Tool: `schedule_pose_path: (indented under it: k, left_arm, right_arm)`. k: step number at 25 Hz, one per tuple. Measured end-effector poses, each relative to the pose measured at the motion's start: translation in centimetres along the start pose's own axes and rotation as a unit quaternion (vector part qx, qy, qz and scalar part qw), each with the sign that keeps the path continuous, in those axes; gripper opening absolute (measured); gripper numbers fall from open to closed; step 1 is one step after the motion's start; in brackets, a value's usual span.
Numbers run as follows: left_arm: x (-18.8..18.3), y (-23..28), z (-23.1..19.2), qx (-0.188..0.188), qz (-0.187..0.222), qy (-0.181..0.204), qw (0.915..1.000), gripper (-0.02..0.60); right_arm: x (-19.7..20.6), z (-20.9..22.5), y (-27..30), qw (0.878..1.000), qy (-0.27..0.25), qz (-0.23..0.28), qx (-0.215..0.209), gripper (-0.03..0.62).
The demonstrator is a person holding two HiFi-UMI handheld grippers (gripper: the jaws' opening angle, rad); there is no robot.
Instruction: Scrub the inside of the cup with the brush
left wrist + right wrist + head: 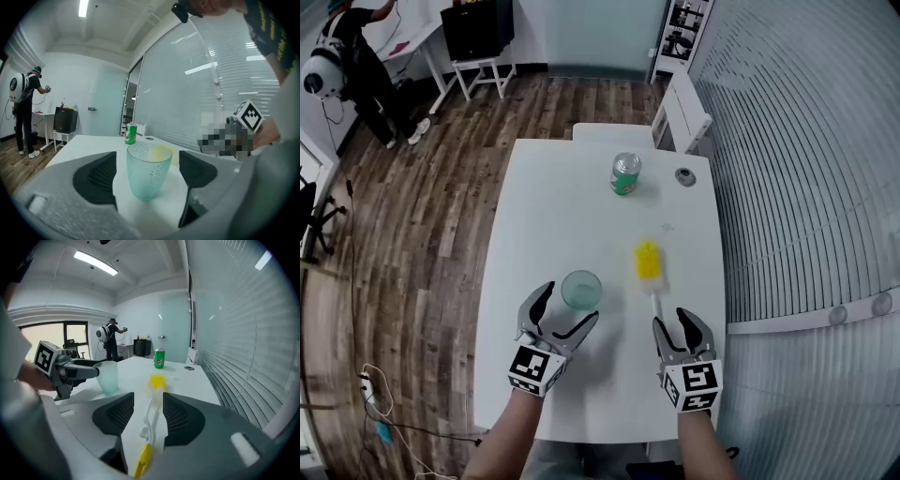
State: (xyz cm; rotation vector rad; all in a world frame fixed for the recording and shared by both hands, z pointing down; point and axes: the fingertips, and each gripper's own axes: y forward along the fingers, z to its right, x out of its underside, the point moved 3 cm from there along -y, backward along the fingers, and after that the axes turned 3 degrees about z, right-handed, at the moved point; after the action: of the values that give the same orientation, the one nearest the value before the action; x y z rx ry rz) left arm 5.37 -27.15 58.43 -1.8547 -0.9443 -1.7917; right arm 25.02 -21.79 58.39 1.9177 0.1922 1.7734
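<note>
**Both grippers spread, cup and brush unheld**

I am holding the left gripper (570, 305) with its fingers (96, 177) spread wide. The teal cup (149, 171) is standing upright on the white bench (572, 206) between them, touching neither pad. The right gripper (670, 321) is sitting with its fingers (180, 416) apart on either side of the brush (151, 411) handle. The brush is lying flat on the bench near the cup's right, its yellow head pointing away from me. A green can (625, 173) is standing well beyond.

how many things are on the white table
4: a clear green cup at the near middle, a yellow brush just right of it, a green can at the far end, a small grey round thing right of the can.
</note>
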Motion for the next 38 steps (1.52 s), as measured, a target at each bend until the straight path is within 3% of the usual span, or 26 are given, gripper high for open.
schedule_pose_path:
  k: [8, 14, 23, 27, 29, 38]
  left_arm:
    - [1.3, 2.5, 0.0, 0.008, -0.011, -0.008, 0.9999, 0.453]
    - [1.8, 4.1, 0.2, 0.015, -0.019, -0.006, 0.9997, 0.463]
    - [1.6, 5.9, 0.4, 0.031, -0.021, 0.017, 0.9991, 0.463]
    - [1.6, 6.3, 0.4, 0.025, -0.020, 0.020, 0.9993, 0.448]
    - [1.6, 6.4, 0.4, 0.025, -0.019, 0.022, 0.9993, 0.419]
    - [1.6, 6.0, 0.5, 0.026, -0.037, 0.043, 0.9981, 0.411]
  right_arm:
    - [2.7, -0.1, 2.8, 0.998, -0.023, -0.058, 0.001, 0.264]
    - [4.3, 0.0, 3.9, 0.995, -0.050, -0.087, 0.014, 0.268]
    - [4.7, -0.4, 4.6, 0.991, -0.086, -0.102, 0.027, 0.208]
    - [4.3, 0.0, 4.5, 0.990, -0.099, -0.085, 0.045, 0.127]
    - [4.6, 0.0, 4.6, 0.990, -0.103, -0.088, 0.042, 0.120]
    - [4.7, 0.3, 4.8, 0.989, -0.110, -0.092, 0.041, 0.054]
